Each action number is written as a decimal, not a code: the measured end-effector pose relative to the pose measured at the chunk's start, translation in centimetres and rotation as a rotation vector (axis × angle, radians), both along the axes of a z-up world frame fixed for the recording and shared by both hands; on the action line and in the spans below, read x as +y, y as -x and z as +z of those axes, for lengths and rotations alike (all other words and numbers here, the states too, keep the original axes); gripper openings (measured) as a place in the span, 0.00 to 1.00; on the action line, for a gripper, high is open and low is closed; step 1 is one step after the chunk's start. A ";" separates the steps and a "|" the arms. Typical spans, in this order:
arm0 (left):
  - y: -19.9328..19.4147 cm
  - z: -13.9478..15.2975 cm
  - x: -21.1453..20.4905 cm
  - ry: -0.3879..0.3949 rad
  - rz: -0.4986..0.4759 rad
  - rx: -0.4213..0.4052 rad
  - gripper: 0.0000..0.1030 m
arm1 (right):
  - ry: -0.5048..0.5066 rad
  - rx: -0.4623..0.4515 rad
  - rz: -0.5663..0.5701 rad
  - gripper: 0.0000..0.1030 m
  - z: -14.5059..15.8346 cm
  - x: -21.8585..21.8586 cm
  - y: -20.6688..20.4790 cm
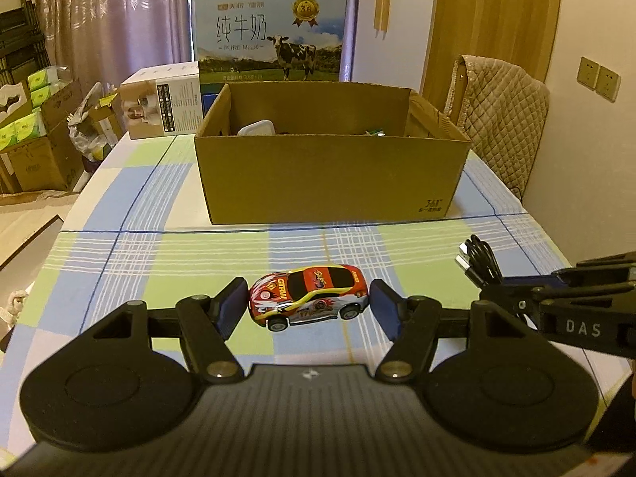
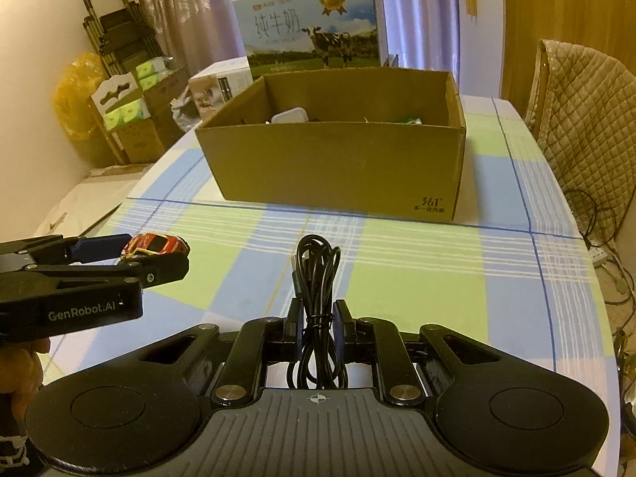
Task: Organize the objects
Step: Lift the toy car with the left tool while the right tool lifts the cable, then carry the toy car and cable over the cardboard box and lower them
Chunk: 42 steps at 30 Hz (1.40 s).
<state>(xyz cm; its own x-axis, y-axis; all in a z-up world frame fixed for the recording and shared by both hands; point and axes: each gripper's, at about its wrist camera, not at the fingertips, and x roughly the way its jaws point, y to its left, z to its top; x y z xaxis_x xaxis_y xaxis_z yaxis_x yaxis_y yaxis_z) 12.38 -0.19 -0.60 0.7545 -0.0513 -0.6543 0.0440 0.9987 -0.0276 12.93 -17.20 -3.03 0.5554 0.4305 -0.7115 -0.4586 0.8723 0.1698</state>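
One toy car (image 1: 308, 296) sits between the spread left tool (image 1: 308, 305); right tool (image 2: 316, 328) clamps one cable bundle (image 2: 316, 278).

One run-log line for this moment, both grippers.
left gripper: open around toy car | right gripper: shut on black USB cable | cardboard box: open, ahead

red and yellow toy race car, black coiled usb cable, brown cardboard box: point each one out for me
red and yellow toy race car (image 1: 308, 296), left wrist view, on its side door.
black coiled usb cable (image 2: 318, 278), right wrist view, on the bundled middle loops.
brown cardboard box (image 1: 330, 177), left wrist view, on its bare front wall.
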 end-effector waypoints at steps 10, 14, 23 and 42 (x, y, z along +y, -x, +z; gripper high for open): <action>1.9 1.4 0.0 0.002 -0.011 0.000 0.61 | -0.012 -0.018 0.004 0.11 1.3 -0.1 1.5; 1.8 1.8 0.0 0.011 -0.021 0.004 0.61 | -0.015 -0.022 0.000 0.11 1.7 -0.3 1.5; 1.1 2.0 -0.4 0.015 -0.040 0.016 0.61 | -0.019 -0.013 -0.009 0.11 1.6 -0.8 1.2; -6.8 5.5 1.8 0.084 -0.086 0.014 0.61 | -0.068 -0.045 -0.001 0.11 6.6 -1.6 -6.9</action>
<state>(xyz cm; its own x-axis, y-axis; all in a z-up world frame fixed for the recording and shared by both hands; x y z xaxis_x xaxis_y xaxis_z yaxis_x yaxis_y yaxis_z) 19.22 1.59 4.94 0.7361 -0.1704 -0.6551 0.1285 0.9854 -0.1119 19.85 -18.78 3.59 0.5867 0.4760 -0.6551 -0.4658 0.8602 0.2078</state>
